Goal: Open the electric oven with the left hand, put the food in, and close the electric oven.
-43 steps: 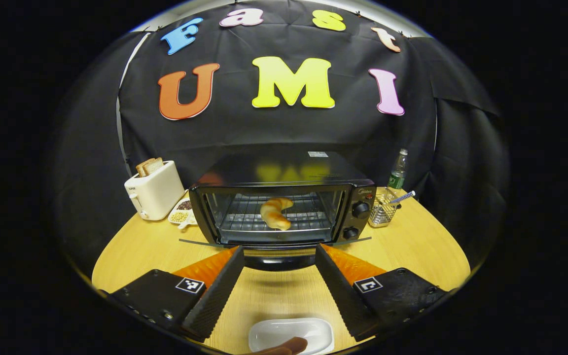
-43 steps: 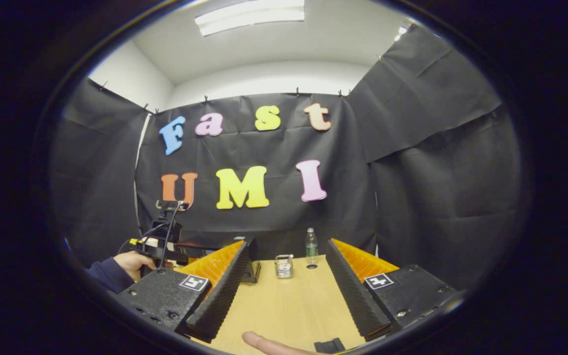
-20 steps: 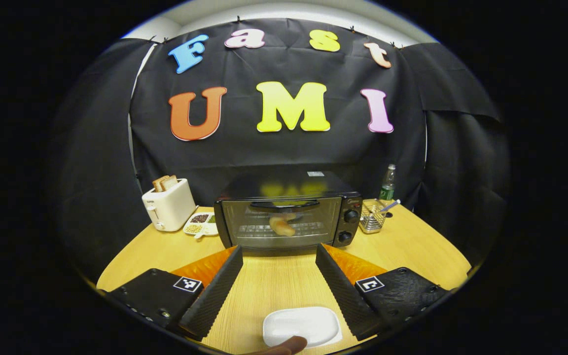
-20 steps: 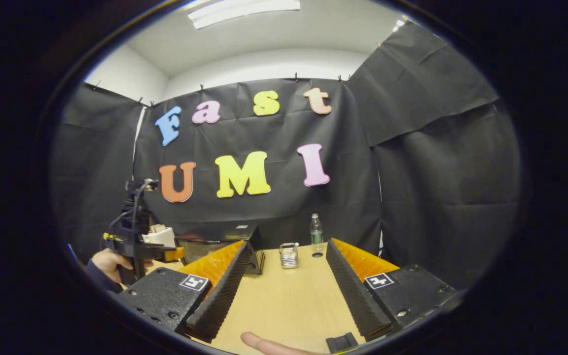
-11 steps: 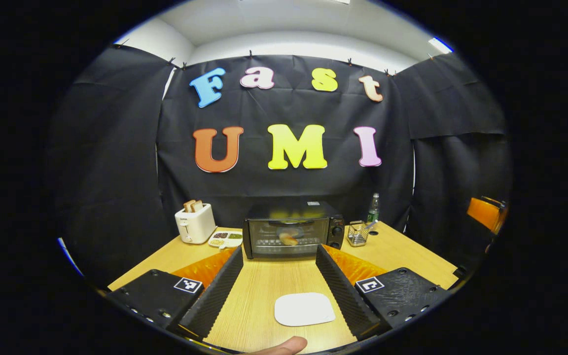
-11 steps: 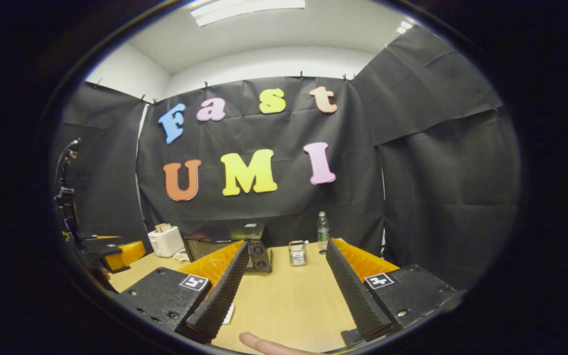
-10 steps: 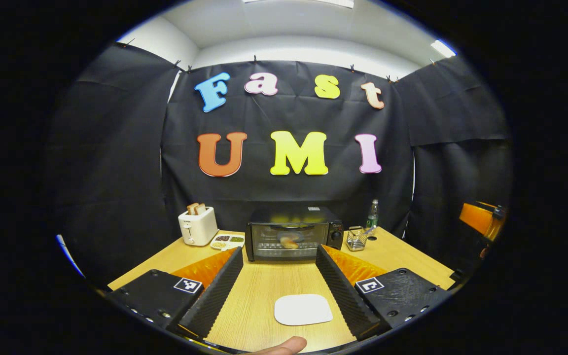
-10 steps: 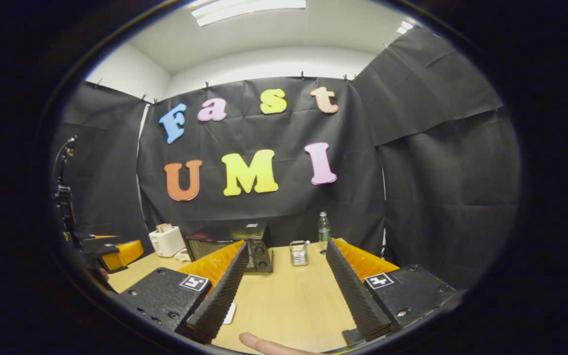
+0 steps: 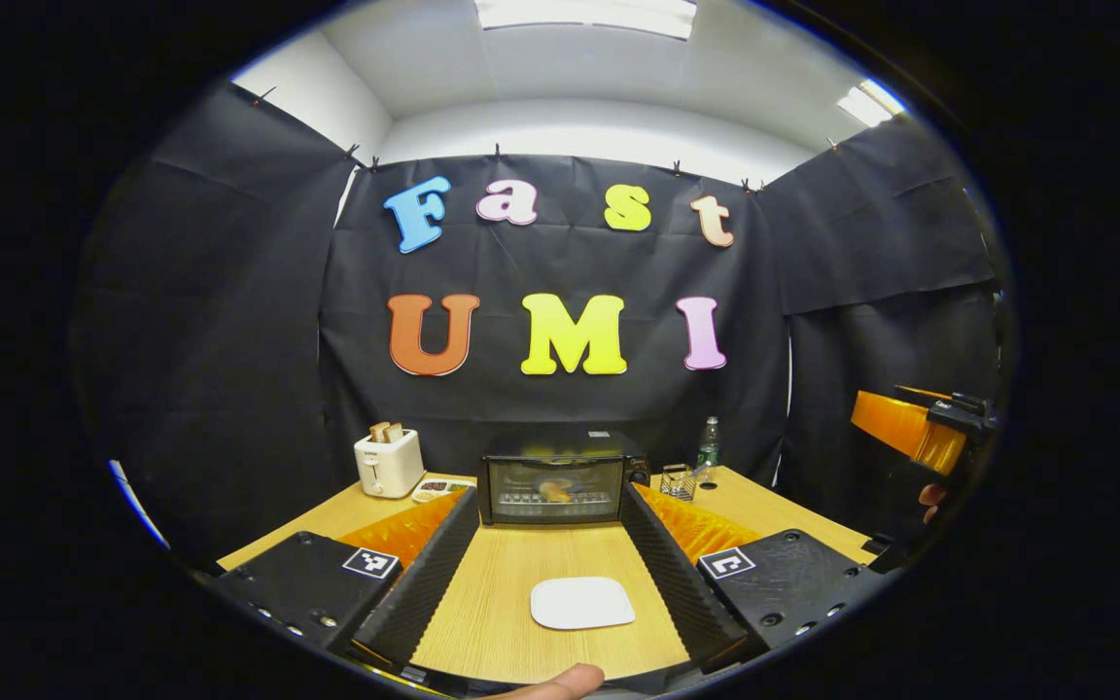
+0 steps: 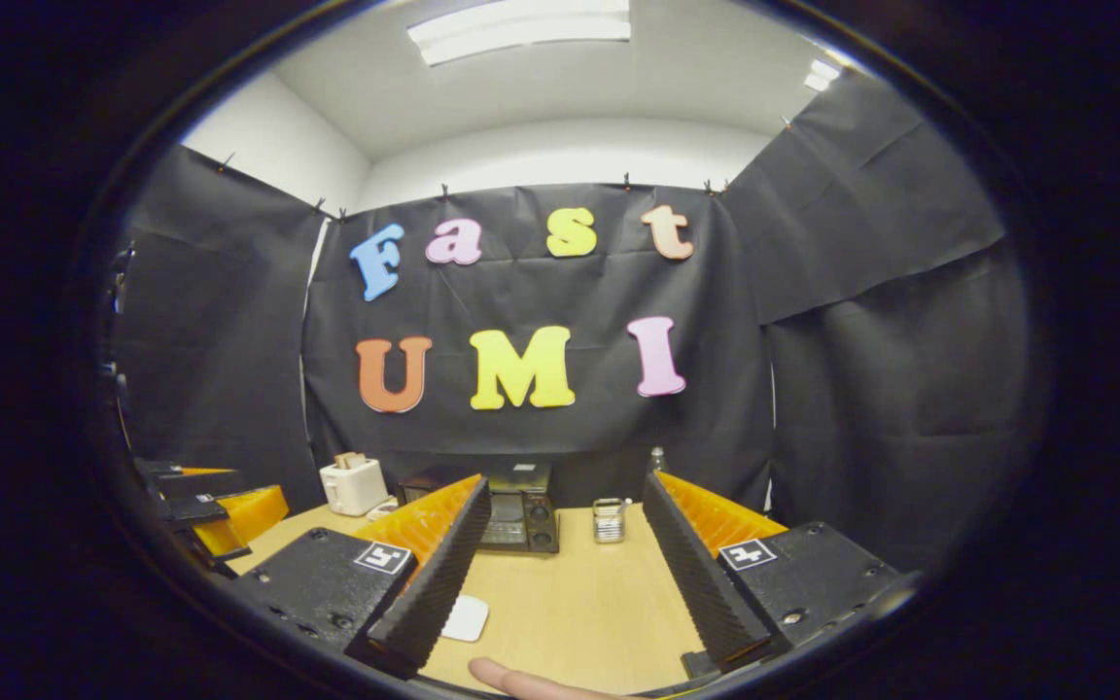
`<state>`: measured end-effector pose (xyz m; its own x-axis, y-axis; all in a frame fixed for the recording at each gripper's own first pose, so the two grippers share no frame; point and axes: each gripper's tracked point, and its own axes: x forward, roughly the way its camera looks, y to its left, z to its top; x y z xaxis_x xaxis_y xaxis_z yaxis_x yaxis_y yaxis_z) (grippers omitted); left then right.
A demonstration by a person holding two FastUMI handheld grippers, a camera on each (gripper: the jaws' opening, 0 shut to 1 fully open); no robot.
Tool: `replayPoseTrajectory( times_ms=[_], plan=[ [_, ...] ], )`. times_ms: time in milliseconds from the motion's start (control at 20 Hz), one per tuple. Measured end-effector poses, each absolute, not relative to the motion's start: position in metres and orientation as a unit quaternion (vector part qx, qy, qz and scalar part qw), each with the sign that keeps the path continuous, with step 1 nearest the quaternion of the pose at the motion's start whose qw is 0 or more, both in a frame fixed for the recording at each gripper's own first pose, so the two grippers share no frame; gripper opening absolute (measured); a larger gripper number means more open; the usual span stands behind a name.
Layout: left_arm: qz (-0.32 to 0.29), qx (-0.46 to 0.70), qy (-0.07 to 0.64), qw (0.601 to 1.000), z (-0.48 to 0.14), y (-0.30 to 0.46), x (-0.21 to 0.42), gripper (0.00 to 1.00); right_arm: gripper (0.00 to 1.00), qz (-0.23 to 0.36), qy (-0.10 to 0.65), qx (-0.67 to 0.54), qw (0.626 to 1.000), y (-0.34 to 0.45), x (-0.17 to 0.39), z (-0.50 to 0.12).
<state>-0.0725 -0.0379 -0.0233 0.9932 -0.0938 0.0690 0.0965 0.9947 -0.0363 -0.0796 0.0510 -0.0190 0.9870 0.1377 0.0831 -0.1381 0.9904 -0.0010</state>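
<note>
One electric oven [image 9: 560, 477] stands at the far edge of the surface [image 9: 511, 583], its glass door shut, and through the glass I see the food [image 9: 553, 492] lying on the rack inside. In the right gripper view the oven [image 10: 519, 518] sits partly behind my own finger. Nearer to me, toward the near edge, a white plate [image 9: 581, 603] lies bare on the wood, between the fingers of my left hand-held gripper [image 9: 546, 569]. That hand-held gripper hangs above the near edge with its fingers spread wide, grasping nothing. My right hand-held gripper [image 10: 560, 569] is likewise spread wide and holds nothing; from its view the plate [image 10: 467, 617] peeks out beside the finger on the view's left.

Just beside the oven toward the far left corner lies a small divided dish [image 9: 434, 487], and beyond it stands a white toaster [image 9: 388, 462] with bread in its slots. Toward the far right corner stand a wire basket [image 9: 678, 481] and a bottle [image 9: 708, 443] behind it. A fingertip [image 9: 560, 681] shows at the bottom of the left gripper view. At that view's right edge I see the right hand-held gripper's body, with fingers of my hand [image 9: 931, 501] beneath it.
</note>
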Motion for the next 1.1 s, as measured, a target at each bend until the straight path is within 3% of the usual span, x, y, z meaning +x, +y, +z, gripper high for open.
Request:
replayPoseTrajectory(
  times_ms=[1100],
  plan=[
    [-0.045, -0.034, -0.061, 0.997, -0.002, -0.041, -0.099, 0.97, 1.00, 0.060, -0.034, 0.007, 0.998, 0.048, -0.097, -0.015]
  ],
)
